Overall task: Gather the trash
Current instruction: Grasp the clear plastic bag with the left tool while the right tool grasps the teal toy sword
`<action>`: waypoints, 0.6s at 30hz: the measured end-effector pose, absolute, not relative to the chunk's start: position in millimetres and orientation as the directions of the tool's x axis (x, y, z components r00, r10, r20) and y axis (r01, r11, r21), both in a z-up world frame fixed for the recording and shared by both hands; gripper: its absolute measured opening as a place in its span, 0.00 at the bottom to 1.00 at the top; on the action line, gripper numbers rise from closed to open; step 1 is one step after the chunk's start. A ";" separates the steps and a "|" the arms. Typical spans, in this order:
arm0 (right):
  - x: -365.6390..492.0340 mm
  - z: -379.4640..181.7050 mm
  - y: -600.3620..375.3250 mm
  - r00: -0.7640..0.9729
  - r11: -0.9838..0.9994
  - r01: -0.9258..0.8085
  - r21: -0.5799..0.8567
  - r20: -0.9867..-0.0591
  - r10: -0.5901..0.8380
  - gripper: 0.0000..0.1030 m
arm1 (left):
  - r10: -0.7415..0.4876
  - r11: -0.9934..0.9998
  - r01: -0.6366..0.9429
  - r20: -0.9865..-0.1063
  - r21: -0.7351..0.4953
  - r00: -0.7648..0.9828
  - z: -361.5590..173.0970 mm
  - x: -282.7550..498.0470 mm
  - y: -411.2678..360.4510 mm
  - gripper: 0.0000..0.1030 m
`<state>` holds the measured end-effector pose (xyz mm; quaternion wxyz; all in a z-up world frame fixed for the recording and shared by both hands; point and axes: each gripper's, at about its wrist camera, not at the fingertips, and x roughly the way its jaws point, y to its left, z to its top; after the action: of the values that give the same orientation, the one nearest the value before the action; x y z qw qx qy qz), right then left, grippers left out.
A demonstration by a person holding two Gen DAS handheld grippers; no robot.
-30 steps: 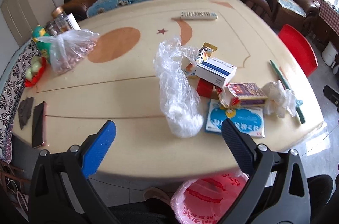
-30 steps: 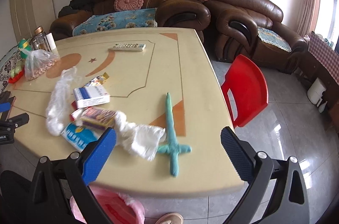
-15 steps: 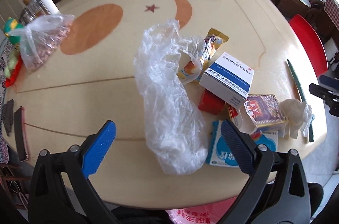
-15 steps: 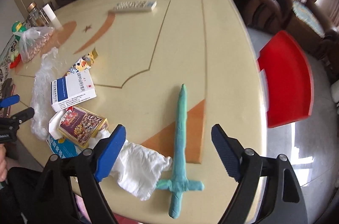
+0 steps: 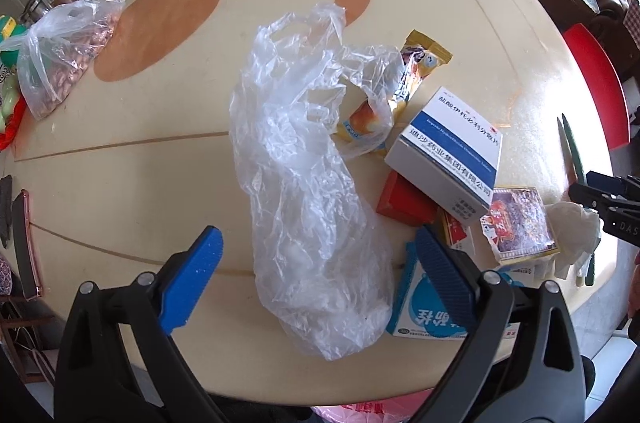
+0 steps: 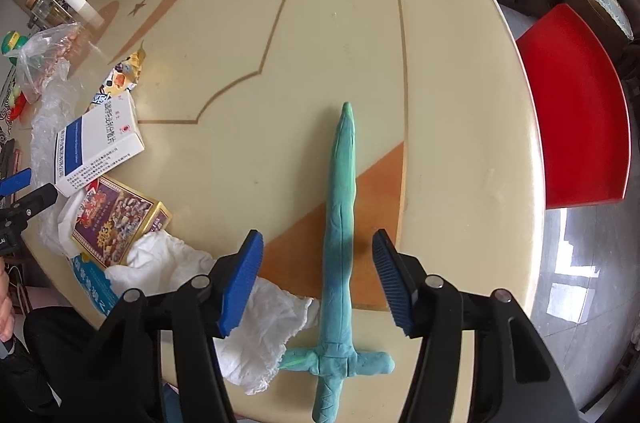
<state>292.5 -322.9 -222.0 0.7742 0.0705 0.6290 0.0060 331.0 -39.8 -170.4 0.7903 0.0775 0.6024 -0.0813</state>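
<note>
Plastic bag [image 5: 308, 183] between left fingers [image 5: 192, 281], seemingly untouched.

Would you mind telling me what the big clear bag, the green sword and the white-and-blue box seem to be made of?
The clear bag looks like thin plastic film: see-through, glossy, heavily crinkled. The green sword seems hand-moulded modelling clay: matte, lumpy, with seams and uneven colour. The white-and-blue box appears to be printed cardboard with sharp folded edges and a smooth finish.
</note>
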 end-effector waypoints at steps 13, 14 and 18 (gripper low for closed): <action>296.9 -221.9 -316.8 0.191 0.993 0.072 0.094 -0.978 0.079 0.54 | -0.048 0.988 0.152 -0.976 -0.016 0.210 -187.8 345.8 -25.8 0.87; 297.5 -222.4 -316.5 0.188 0.994 0.070 0.089 -0.979 0.075 0.54 | -0.048 0.988 0.150 -0.978 -0.017 0.205 -189.4 346.3 -25.6 0.86; 300.8 -223.4 -308.8 0.178 0.996 0.062 0.057 -0.983 0.046 0.54 | -0.054 0.988 0.152 -0.984 -0.027 0.172 -198.5 348.4 -25.1 0.77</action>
<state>300.8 -308.8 -223.4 0.7665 0.0418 0.6409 -0.0052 348.4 -25.1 -198.5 0.7644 0.0386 0.6400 -0.0674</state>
